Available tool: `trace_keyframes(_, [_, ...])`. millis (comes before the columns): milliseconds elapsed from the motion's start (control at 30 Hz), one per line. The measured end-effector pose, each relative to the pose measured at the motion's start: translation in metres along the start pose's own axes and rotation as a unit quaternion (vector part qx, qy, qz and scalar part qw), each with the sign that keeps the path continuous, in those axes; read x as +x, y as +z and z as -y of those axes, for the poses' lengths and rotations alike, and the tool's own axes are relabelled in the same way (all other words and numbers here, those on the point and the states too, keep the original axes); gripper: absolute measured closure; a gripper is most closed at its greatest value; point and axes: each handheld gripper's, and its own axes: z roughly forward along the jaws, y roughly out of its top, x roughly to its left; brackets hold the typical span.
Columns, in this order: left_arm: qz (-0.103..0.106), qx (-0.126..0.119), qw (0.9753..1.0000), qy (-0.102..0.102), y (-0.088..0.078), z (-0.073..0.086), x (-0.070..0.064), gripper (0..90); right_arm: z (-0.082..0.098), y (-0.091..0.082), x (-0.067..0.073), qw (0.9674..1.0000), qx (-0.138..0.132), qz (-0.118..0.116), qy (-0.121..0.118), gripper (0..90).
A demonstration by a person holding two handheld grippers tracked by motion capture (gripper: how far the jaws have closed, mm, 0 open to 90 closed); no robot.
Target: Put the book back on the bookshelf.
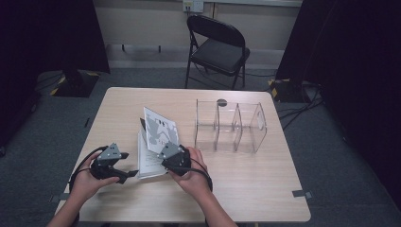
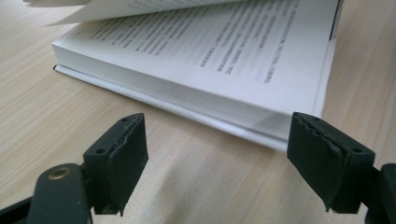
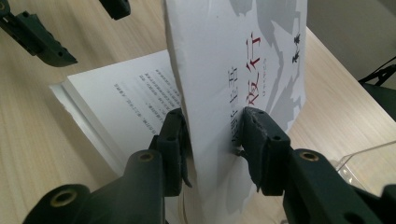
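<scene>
— Start on the left. What's that hand doing?

— The left claw (image 1: 126,174) sits low on the tabletop (image 1: 246,179), jaws spread wide with nothing between them. The book (image 2: 196,60) lies just ahead of its tips, the lower corner of the page block nearest, pages facing up.

— And in the middle?

— The book lies flat between the two hands, open, its spine running away from the person. Its front cover (image 3: 233,70) stands almost upright, hinged along the side nearer the right hand.

— So the right hand has it?

— Yes. The right claw (image 3: 212,140) is clamped on the cover's lower edge, one pad on the printed face, the other behind it, next to the text pages. The cover rises straight up from that claw, tilted slightly toward the left.

— Anything farther right?

— A clear divided rack (image 1: 231,126) stands well beyond the right claw, empty, slots upright.

— What does the next move hinge on?

— I'd say the hinge line. The cover swings about the spine, so the right claw must follow that arc, while the left claw, nearer the page block, looks placed to steady it.
</scene>
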Motion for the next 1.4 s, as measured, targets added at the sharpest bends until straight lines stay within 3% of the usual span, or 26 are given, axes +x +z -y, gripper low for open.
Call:
trace_keyframes(33, [0.003, -0.005, 1.0, -0.004, 0.0, 0.001, -0.001, 21.8, -0.001, -0.001, -0.002, 1.0, -0.002, 0.001, -0.002, 62.0])
trace_keyframes(100, [-0.011, 0.005, 0.9999, 0.003, 0.0, 0.003, 0.0, 22.3, -0.003, -0.004, -0.004, 1.0, 0.004, 0.0, 0.003, 62.4])
trace_keyframes(267, [-0.006, 0.023, 0.9997, -0.004, 0.007, 0.009, 0.003, 21.3, -0.009, -0.01, -0.01, 0.9997, 0.016, -0.01, 0.012, 63.0])
trace_keyframes(300, [-0.002, 0.021, 0.9997, -0.015, 0.01, 0.01, 0.002, 21.6, -0.01, -0.011, -0.011, 0.9997, 0.019, -0.011, 0.012, 63.2])
trace_keyframes(367, [-0.003, 0.035, 0.9993, -0.006, 0.012, 0.012, 0.003, 22.9, -0.011, -0.012, -0.014, 0.9996, 0.02, -0.012, 0.015, 63.3])
trace_keyframes(433, [-0.003, 0.038, 0.9991, -0.015, 0.014, 0.012, 0.002, 22.5, -0.013, -0.013, -0.018, 0.9993, 0.024, -0.019, 0.023, 63.3])
trace_keyframes(467, [-0.007, 0.044, 0.999, -0.007, 0.015, 0.012, 0.002, 22.5, -0.014, -0.014, -0.019, 0.9992, 0.024, -0.021, 0.024, 63.3])
trace_keyframes(533, [-0.008, 0.042, 0.999, -0.012, 0.017, 0.012, 0.0, 22.5, -0.019, -0.016, -0.022, 0.999, 0.031, -0.025, 0.021, 63.5])
trace_keyframes(633, [-0.013, 0.049, 0.9987, 0.004, 0.019, 0.01, -0.001, 22.4, -0.023, -0.018, -0.024, 0.9986, 0.035, -0.029, 0.026, 63.6])
trace_keyframes(667, [-0.014, 0.045, 0.9989, -0.001, 0.02, 0.009, -0.002, 22.4, -0.023, -0.018, -0.024, 0.9986, 0.035, -0.029, 0.026, 63.6])
trace_keyframes(767, [-0.018, 0.059, 0.998, 0.008, 0.022, 0.008, -0.002, 22.4, -0.026, -0.02, -0.026, 0.9983, 0.039, -0.032, 0.03, 63.8])
trace_keyframes(900, [-0.027, 0.049, 0.9984, -0.002, 0.025, 0.006, -0.003, 22.4, -0.03, -0.021, -0.028, 0.9978, 0.044, -0.037, 0.032, 63.8])
trace_keyframes(967, [-0.026, 0.052, 0.9983, 0.01, 0.026, 0.005, -0.003, 22.4, -0.032, -0.022, -0.029, 0.9977, 0.048, -0.038, 0.029, 63.8])
trace_keyframes(1067, [-0.023, 0.049, 0.9985, 0.004, 0.03, 0.004, -0.006, 23.7, -0.035, -0.023, -0.03, 0.9972, 0.053, -0.042, 0.031, 63.7])
trace_keyframes(1400, [-0.052, 0.02, 0.9982, 0.022, 0.029, -0.006, -0.006, 22.4, -0.039, -0.023, -0.031, 0.9968, 0.059, -0.046, 0.03, 63.4])
